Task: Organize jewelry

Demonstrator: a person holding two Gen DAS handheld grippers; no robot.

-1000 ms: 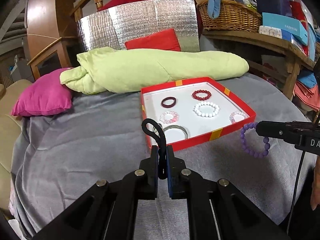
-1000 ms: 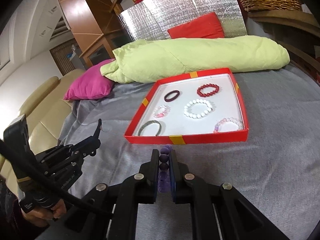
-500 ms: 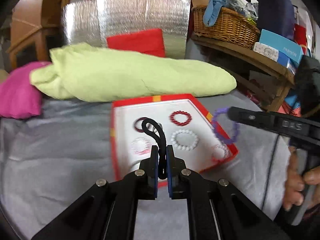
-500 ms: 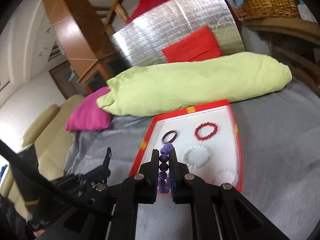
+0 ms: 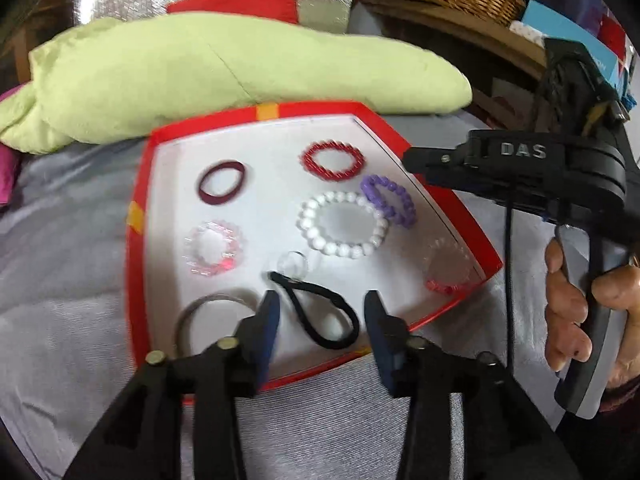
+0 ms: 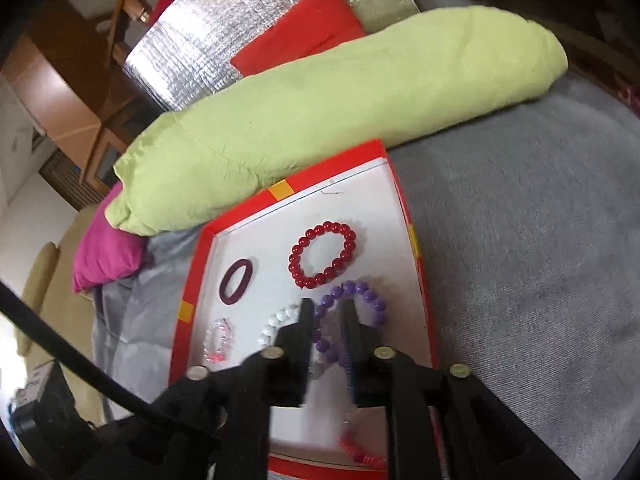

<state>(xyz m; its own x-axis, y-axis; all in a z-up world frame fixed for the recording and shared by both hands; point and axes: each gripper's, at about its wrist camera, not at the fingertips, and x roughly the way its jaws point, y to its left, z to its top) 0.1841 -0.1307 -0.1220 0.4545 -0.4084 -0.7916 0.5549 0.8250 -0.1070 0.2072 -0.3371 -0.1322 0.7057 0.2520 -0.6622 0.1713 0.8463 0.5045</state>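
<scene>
The left gripper (image 5: 320, 312) has just been opening; its fingers stand spread over the near edge of the red tray (image 5: 136, 248), and the black hair tie (image 5: 320, 312) lies loose between them on the white floor, touching neither pad. Only this view shows the grey ring (image 5: 192, 312) at the tray's near left corner, the small clear ring (image 5: 294, 262) just beyond the hair tie, and a person's hand (image 5: 576, 304) gripping the right tool's handle past the tray's right edge.

The right gripper (image 6: 328, 320) has likewise just been opening, its fingers parted a little, with the purple bead bracelet (image 6: 360, 296) between them over the tray's right half; whether the pads touch the beads cannot be told. In the left view that bracelet leans against the white bead bracelet (image 5: 340, 224). The right view alone shows open grey cloth (image 6: 540, 260) right of the tray.

Farther in lie the pink bracelet (image 5: 212, 248), the dark red hair tie (image 5: 222, 182) and the red bead bracelet (image 6: 324, 254). The tray's far edge meets a green pillow (image 6: 340, 120), leaving no room beyond.
</scene>
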